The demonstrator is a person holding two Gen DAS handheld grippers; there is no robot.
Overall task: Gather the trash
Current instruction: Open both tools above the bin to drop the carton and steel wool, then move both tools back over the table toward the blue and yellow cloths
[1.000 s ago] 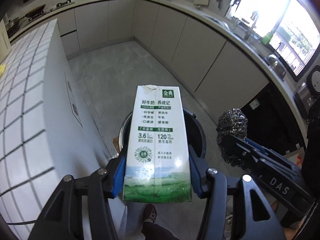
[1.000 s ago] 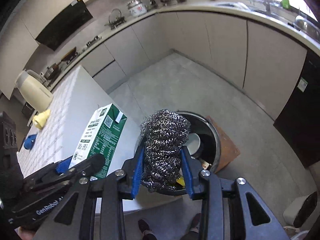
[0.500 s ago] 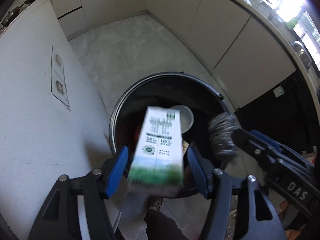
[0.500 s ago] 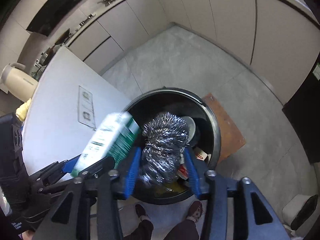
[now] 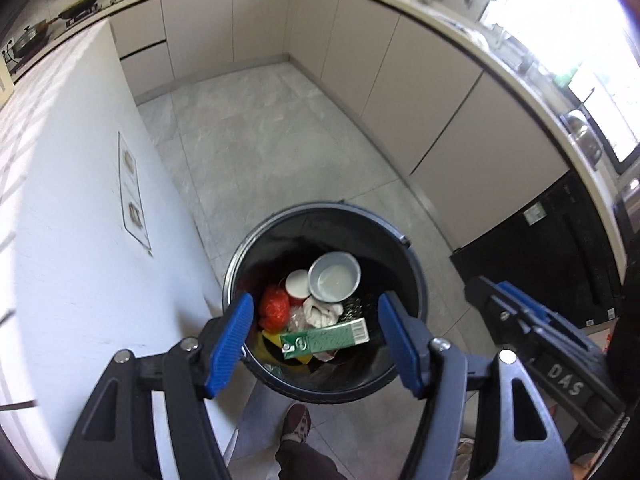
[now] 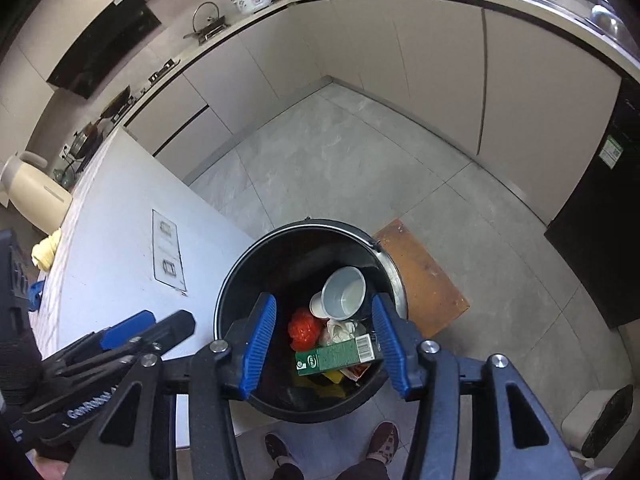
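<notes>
A black trash bin (image 5: 256, 240) (image 6: 240, 264) stands on the floor below both grippers. Inside it the green and white milk carton (image 5: 324, 338) (image 6: 336, 356) lies on its side on other rubbish. The steel wool scourer (image 5: 354, 306) shows as a dark speckled patch beside it. My left gripper (image 5: 315, 300) hangs open over the bin with nothing between its blue pads. My right gripper (image 6: 324, 302) is open and empty as well, just to the right of the left one (image 6: 168, 320). It also shows at the right of the left wrist view (image 5: 492, 292).
The bin also holds a white cup (image 5: 334, 282) (image 6: 344, 294), a red bag (image 5: 274, 306) and crumpled paper. A white counter (image 5: 60, 240) stands close on the left. A brown board (image 6: 420, 280) lies right of the bin. A person's shoes (image 6: 384, 440) are at its near side.
Both grippers opened. The milk carton dropped from the left one and the steel wool from the right one into the bin. Both grippers tipped down over the bin.
</notes>
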